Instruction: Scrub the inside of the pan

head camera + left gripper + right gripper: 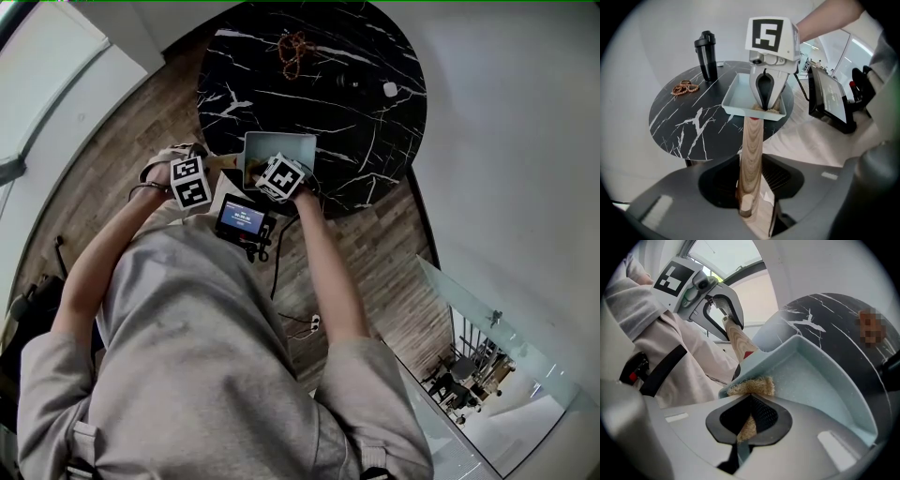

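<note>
Pale-blue pan sits mid-frame in the head view, on the black marble desk at its lower edge. The left tool is clamped on its wooden handle. The right tool pinches a tan scrub pad against the pan's near rim. Scrubbing looks barely begun, with most of the floor left.

This is likely an office or studio lounge rather than a home. A small round black marble bench stands on wood-plank flooring beside plain white walls. A glass balustrade overlooks a lower level with what seem to be desks and office chairs.
</note>
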A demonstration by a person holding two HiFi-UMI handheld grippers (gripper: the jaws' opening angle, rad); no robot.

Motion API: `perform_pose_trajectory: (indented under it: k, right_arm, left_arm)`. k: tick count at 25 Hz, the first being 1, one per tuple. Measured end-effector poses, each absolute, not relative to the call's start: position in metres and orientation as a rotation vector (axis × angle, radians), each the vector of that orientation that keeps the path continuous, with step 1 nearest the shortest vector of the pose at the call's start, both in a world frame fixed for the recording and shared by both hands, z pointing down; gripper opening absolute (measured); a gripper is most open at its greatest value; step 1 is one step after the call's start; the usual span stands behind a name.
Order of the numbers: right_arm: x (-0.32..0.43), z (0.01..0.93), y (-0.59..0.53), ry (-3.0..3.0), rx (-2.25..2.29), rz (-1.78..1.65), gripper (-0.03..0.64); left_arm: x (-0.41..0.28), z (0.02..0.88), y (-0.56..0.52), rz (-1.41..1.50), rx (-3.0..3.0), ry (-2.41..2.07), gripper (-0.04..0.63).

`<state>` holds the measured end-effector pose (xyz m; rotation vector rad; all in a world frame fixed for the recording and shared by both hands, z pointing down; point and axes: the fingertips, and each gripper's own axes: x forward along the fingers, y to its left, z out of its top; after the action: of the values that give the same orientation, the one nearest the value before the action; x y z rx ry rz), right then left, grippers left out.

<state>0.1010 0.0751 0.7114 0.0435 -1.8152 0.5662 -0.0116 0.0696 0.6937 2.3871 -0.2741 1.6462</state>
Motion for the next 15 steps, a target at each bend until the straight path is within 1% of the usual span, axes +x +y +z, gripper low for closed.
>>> perform_pose_trajectory:
  k: [9,15]
  right_arm:
    - [0.097,0.703,0.080,-1.847,-0.015,0.579,0.020]
    - [0.104,0.670,0.079,-1.979,0.003,0.702,0.020]
  left_arm:
    - [-0.011,0.694,0.069,1.652,2.394,-0.267,0.147]
    - [-0.012,0.692,0.072,1.637,2.399,-0.248,0.146]
